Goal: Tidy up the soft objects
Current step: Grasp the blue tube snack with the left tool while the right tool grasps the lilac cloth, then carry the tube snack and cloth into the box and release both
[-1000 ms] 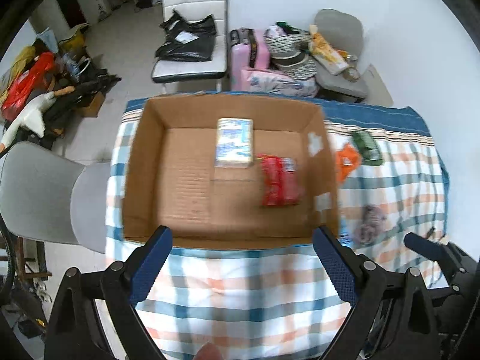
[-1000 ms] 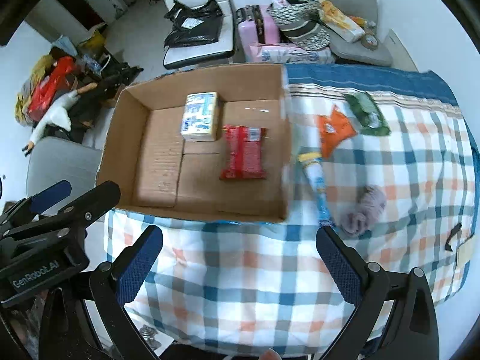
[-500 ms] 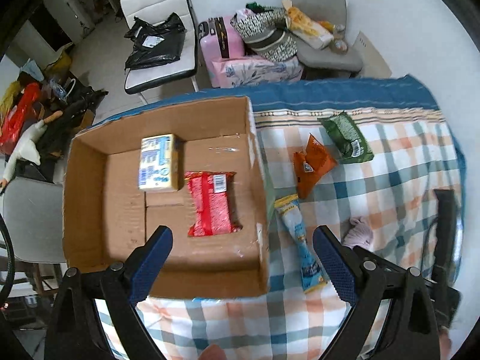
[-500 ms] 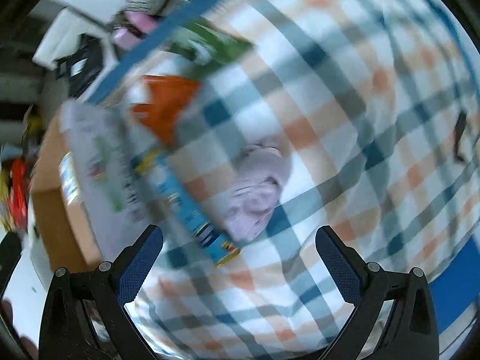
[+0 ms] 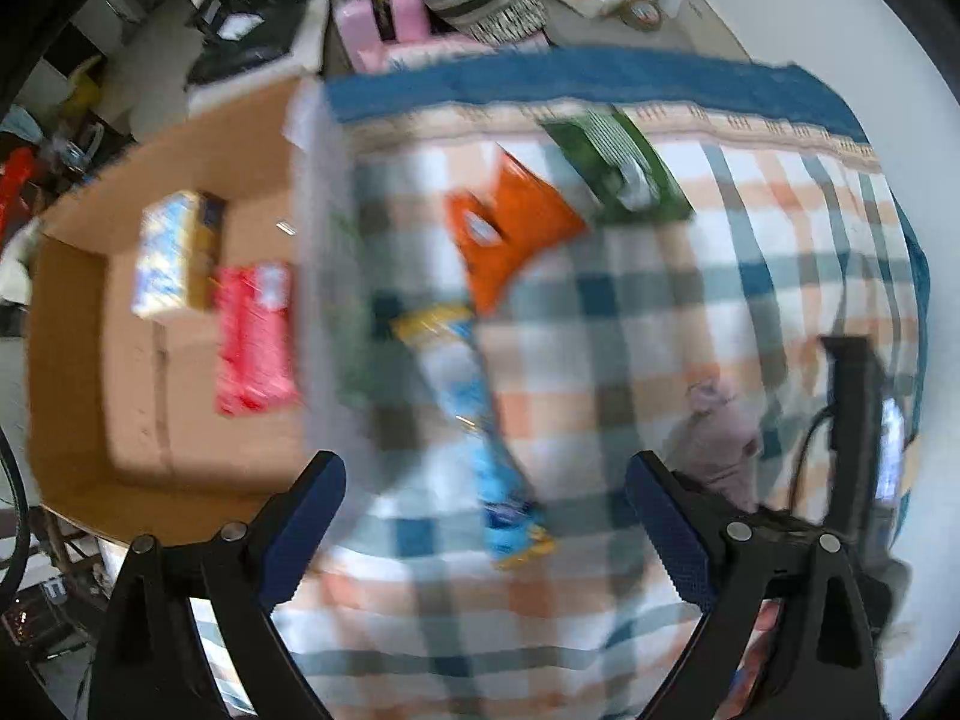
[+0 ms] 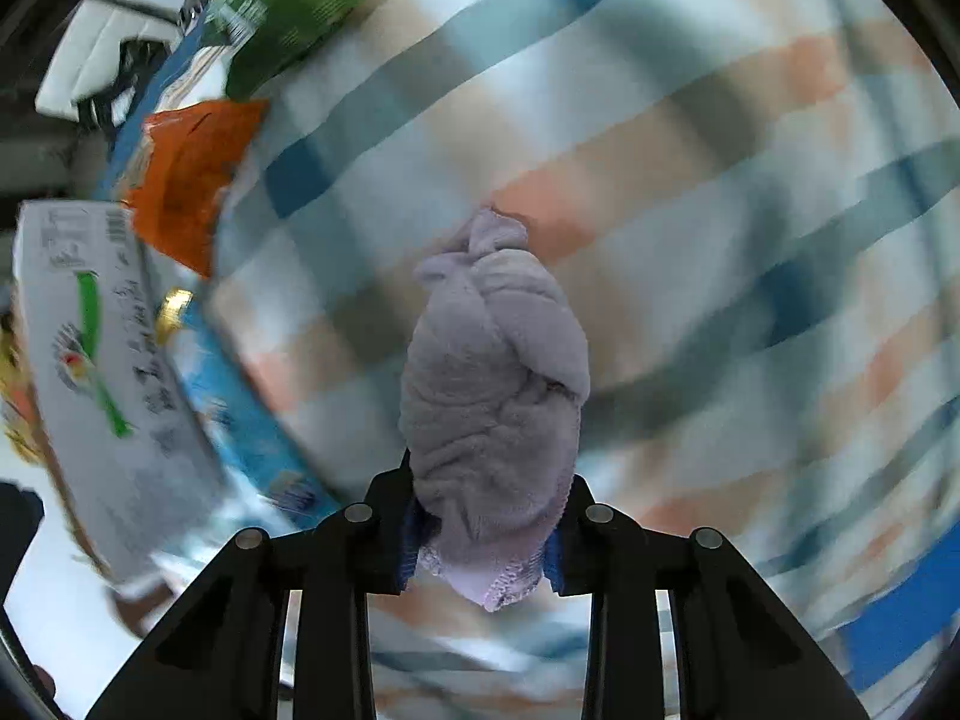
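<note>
Two packets lay in the cardboard box (image 5: 162, 324), three remained on the table (image 5: 690, 312); right tongs (image 6: 487, 546) gripped the lilac cloth (image 6: 495, 384), left tongs (image 5: 483, 516) gaped empty.

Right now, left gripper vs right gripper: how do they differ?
The left gripper is open with nothing between its pads; the right gripper is shut on the lilac cloth. The left gripper sits high, viewing the cardboard box and the tablecloth; the right gripper is low, close to the tablecloth. Both have black frames and blue pads.
</note>
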The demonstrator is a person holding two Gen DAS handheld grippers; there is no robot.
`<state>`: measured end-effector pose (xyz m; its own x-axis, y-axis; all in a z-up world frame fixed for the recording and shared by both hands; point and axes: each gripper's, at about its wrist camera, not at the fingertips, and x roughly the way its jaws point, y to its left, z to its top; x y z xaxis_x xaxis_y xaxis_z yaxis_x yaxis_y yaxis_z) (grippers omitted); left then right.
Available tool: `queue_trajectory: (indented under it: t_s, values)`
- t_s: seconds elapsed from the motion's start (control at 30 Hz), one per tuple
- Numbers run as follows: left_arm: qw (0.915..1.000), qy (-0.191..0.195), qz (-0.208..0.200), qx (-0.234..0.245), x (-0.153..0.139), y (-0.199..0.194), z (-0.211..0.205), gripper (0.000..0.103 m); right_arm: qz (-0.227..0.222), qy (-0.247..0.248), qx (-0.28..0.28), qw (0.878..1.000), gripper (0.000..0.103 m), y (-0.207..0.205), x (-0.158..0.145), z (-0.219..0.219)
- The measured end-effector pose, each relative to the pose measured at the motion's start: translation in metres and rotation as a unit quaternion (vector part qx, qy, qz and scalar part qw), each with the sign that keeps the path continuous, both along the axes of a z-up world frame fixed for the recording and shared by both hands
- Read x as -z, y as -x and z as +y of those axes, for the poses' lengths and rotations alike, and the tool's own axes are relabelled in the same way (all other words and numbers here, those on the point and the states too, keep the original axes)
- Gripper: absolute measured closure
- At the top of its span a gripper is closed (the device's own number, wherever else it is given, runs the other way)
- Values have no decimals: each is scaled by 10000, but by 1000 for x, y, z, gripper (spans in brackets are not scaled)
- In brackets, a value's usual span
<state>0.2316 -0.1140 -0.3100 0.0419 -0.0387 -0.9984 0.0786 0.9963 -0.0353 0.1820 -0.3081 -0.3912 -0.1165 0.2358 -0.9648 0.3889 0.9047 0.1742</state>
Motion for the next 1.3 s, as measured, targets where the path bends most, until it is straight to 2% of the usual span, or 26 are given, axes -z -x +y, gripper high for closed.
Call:
queue_trajectory:
  t_s: [0.1,0.23,0.47,0.57,0.63,0.7,0.73,0.8,0.9,1.1,1.23,1.3]
  values:
    - [9999,-67,123,-84,21,3,-15,7,5,307,-117,9995,70,8,-6,-26]
    - [9979,-477,305,-300,56,-2,-22,7,-34,588,-65,9982,70,16,-13,-51]
    - [9915,-919,791,-478,108,-11,-25,7,-121,675,-42,9976,70,16,-14,-70]
    - [9893,-853,1017,-602,122,-16,-24,7,-154,665,-75,9976,70,20,-14,-64]
    - [9897,-759,1028,-647,125,-19,-24,8,-180,649,-120,9977,70,23,-16,-61]
    - [9903,-606,1022,-721,126,-23,-23,28,-210,654,-172,9975,70,16,-23,-59]
    - [9905,-528,1030,-743,125,-25,-23,34,-225,662,-202,9973,70,16,-25,-57]
    - [9914,-457,980,-741,120,-28,-25,62,-247,633,-239,9974,70,15,-30,-60]
    - [9922,-395,953,-698,115,-31,-29,84,-286,646,-312,9970,70,13,-36,-58]
    - [9949,-272,752,-612,105,-24,-27,91,-357,660,-456,9961,71,16,-51,-54]
    - [9965,-203,619,-515,90,-18,-27,92,-400,667,-512,9957,72,15,-58,-47]
    - [9975,-187,524,-446,78,-10,-41,92,-410,637,-535,9957,72,15,-62,-47]
